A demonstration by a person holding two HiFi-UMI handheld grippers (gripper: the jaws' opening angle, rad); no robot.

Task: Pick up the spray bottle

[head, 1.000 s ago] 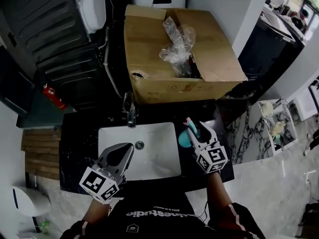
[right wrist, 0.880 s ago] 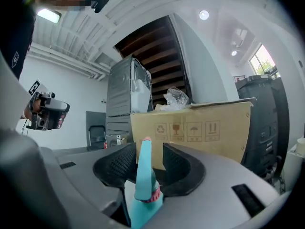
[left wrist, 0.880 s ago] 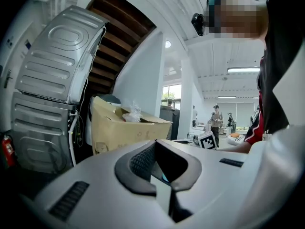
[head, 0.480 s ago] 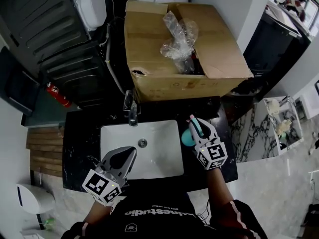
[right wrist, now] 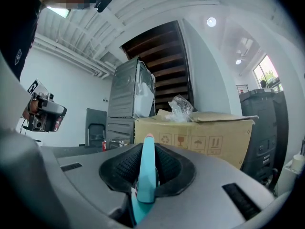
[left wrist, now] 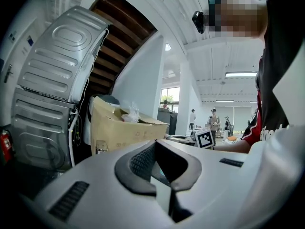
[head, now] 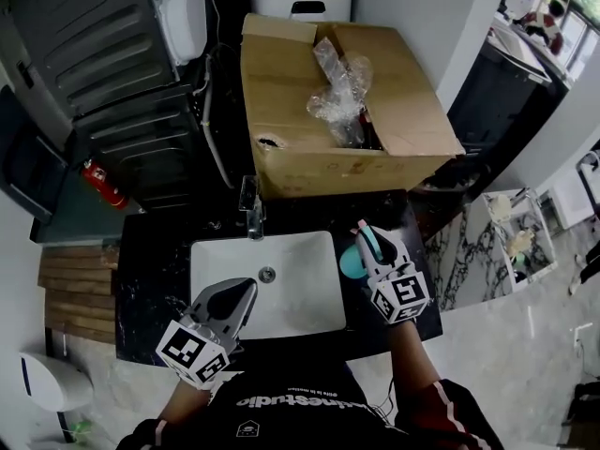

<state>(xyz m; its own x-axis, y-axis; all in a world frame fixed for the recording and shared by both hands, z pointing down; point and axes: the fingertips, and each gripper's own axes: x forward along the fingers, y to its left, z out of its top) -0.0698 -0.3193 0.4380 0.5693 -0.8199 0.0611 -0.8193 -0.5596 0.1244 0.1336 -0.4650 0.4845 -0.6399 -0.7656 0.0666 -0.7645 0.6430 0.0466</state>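
Apparently the right gripper (head: 372, 244) has just been closing its jaws, and it now clenches the narrow teal head of the spray bottle (head: 350, 262). The head stands upright between the pads, pink tip uppermost, while the round body hangs just below the jaws and slightly to their left. The bottle looks like smooth plastic, probably light unless full. Any liquid would slosh, and the slim head could swivel or slide in the pads, so a hold low on the neck seems safest. To the gripper's left lies the white sink (head: 300, 298), its rim close beside the bottle. The faucet (head: 251, 216) stands ahead and further left, and the cardboard box (head: 281, 111) walls off the space ahead. Open room appears to be upward and back toward the person. The left gripper (head: 239, 291) hangs well apart to the left, jaws together on nothing.
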